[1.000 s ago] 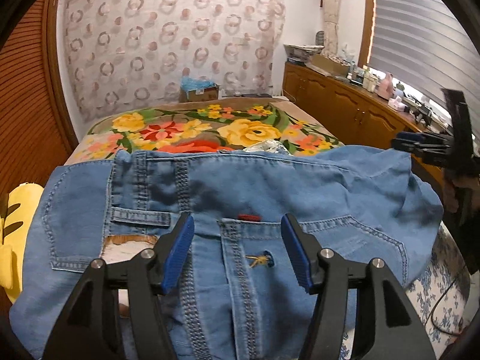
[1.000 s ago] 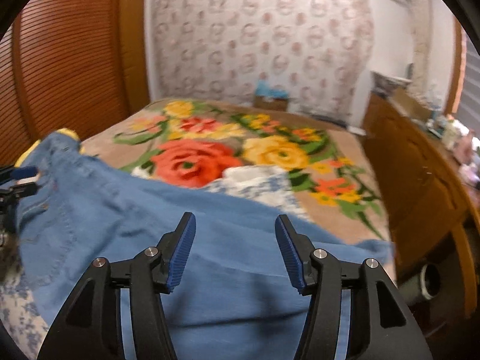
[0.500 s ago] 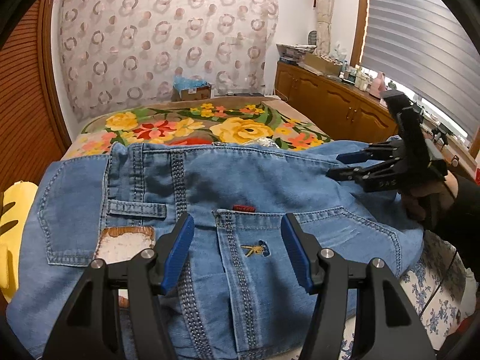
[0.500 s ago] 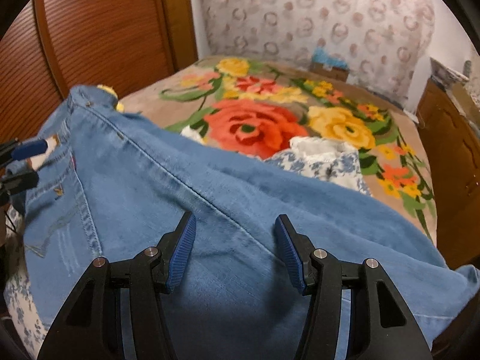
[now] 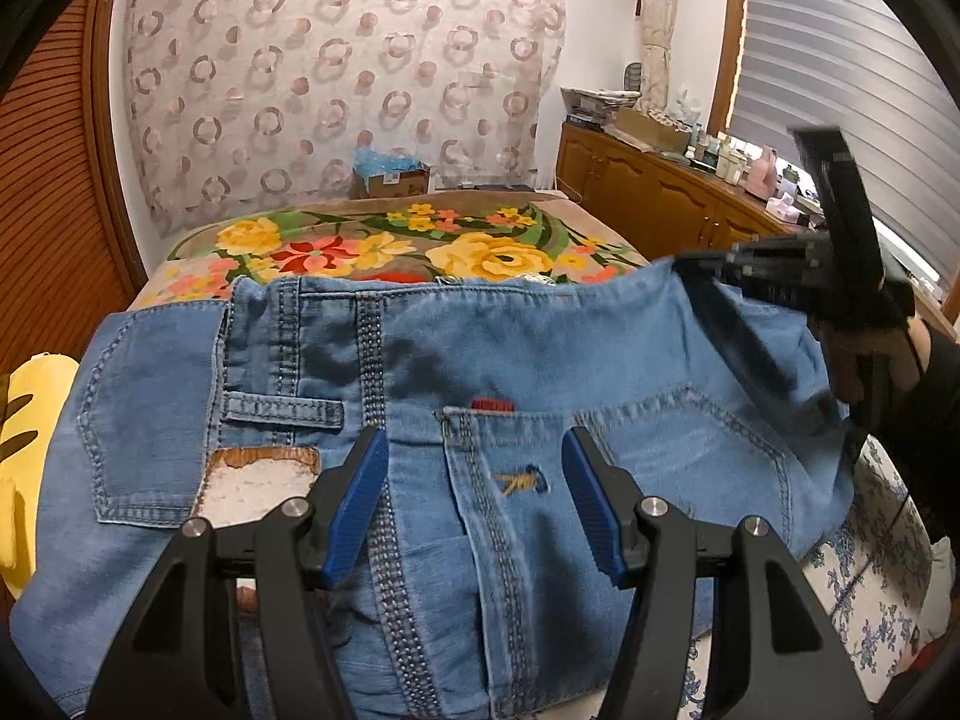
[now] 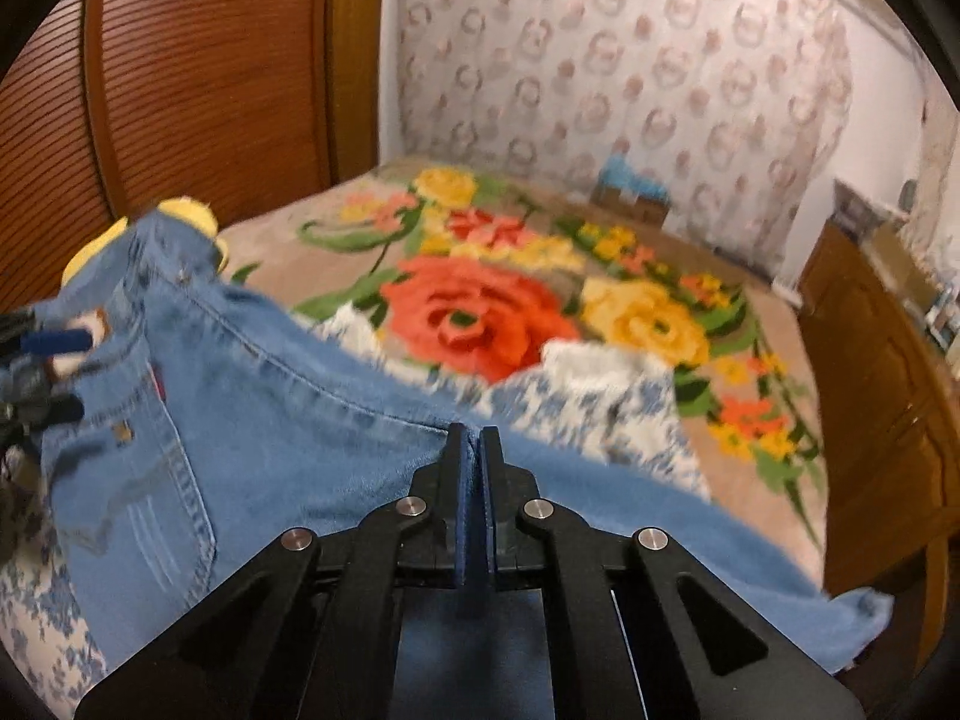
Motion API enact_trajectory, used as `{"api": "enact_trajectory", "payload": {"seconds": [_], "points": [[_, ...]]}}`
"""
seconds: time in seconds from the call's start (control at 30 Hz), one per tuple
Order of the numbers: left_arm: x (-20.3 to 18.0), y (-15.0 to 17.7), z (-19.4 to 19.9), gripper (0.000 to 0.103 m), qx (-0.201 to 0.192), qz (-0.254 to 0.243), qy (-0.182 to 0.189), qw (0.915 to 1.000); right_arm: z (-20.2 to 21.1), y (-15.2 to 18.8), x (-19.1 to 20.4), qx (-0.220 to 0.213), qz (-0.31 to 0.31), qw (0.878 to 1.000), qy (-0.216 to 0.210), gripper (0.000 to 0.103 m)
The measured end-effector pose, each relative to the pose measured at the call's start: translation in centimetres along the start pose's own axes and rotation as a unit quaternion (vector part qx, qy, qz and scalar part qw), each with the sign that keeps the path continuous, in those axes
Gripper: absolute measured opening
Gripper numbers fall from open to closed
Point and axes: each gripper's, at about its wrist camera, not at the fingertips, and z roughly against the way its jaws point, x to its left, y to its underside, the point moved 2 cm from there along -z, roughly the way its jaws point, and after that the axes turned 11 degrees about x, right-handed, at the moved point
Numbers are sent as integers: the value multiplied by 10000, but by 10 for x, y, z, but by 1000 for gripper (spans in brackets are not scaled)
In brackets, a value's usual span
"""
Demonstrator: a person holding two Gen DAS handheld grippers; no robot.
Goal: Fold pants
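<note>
Blue denim pants (image 5: 540, 360) lie folded on the near end of the bed, back pockets and waistband facing up. My left gripper (image 5: 474, 498) is open and hovers just above the seat of the pants, over a pocket with yellow stitching. My right gripper (image 6: 474, 450) is shut on the upper fold edge of the pants (image 6: 270, 450). It also shows in the left wrist view (image 5: 780, 282), at the right end of the pants, holding that edge raised.
A floral blanket (image 5: 480, 252) covers the bed beyond the pants. A blue-and-white patterned cloth (image 6: 600, 396) lies under and beside the pants. A yellow plush toy (image 5: 24, 438) sits at left. Wooden cabinets (image 5: 660, 198) line the right wall, a wooden wardrobe (image 6: 180, 90) the left.
My right gripper has closed on the edge of the pants and lifted it. My left gripper has stayed open over the seat.
</note>
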Motion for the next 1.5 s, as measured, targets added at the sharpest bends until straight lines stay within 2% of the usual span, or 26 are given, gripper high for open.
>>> {"api": "enact_trajectory", "payload": {"seconds": [0.07, 0.17, 0.33, 0.4, 0.47, 0.57, 0.77, 0.9, 1.03, 1.1, 1.3, 1.33, 1.37, 1.47, 1.5], "points": [[1, 0, -1, 60, 5, 12, -12, 10000, 2, -11, -2, -111, -1, 9998, 142, 1], [3, 0, -2, 60, 19, 34, -19, 10000, -6, -22, -6, -51, -18, 9994, 350, 1], [6, 2, -5, 60, 36, 106, -47, 9999, -38, -19, -14, 381, -153, 9980, 475, 2], [7, 2, -5, 60, 39, 132, -40, 9999, -36, -14, -19, 355, -288, 9982, 391, 20], [6, 3, -6, 60, 41, 136, -26, 9999, -24, -7, -27, 236, -491, 9981, 292, 33], [5, 4, -6, 60, 46, 96, -50, 9999, 1, 10, -40, 57, -771, 9966, 277, 47], [-10, 4, -6, 60, 23, -72, -8, 10000, 48, 70, -92, 77, -1358, 9873, 824, 52], [-23, 3, -9, 60, 36, -224, 132, 9997, 58, 107, -133, 302, -1753, 9764, 1228, 52], [-35, 4, -20, 60, 173, -364, 188, 9990, 53, 126, -159, 482, -1956, 9706, 1317, 52], [-38, 5, -26, 60, 237, -383, 198, 9988, 46, 131, -169, 551, -2059, 9692, 1231, 52], [-43, 9, -42, 60, 427, -420, 103, 9982, 29, 131, -184, 642, -2306, 9694, 544, 51], [-43, 9, -42, 60, 436, -431, 93, 9981, 27, 128, -184, 656, -2291, 9698, 517, 49], [-43, 9, -43, 60, 445, -431, 95, 9980, 26, 126, -184, 668, -2269, 9704, 493, 42], [-42, 12, -44, 60, 502, -389, 137, 9979, 25, 120, -184, 635, -2214, 9723, 395, 14], [-43, 11, -46, 60, 523, -377, 141, 9978, 25, 117, -183, 583, -2185, 9734, 361, 12]]}}
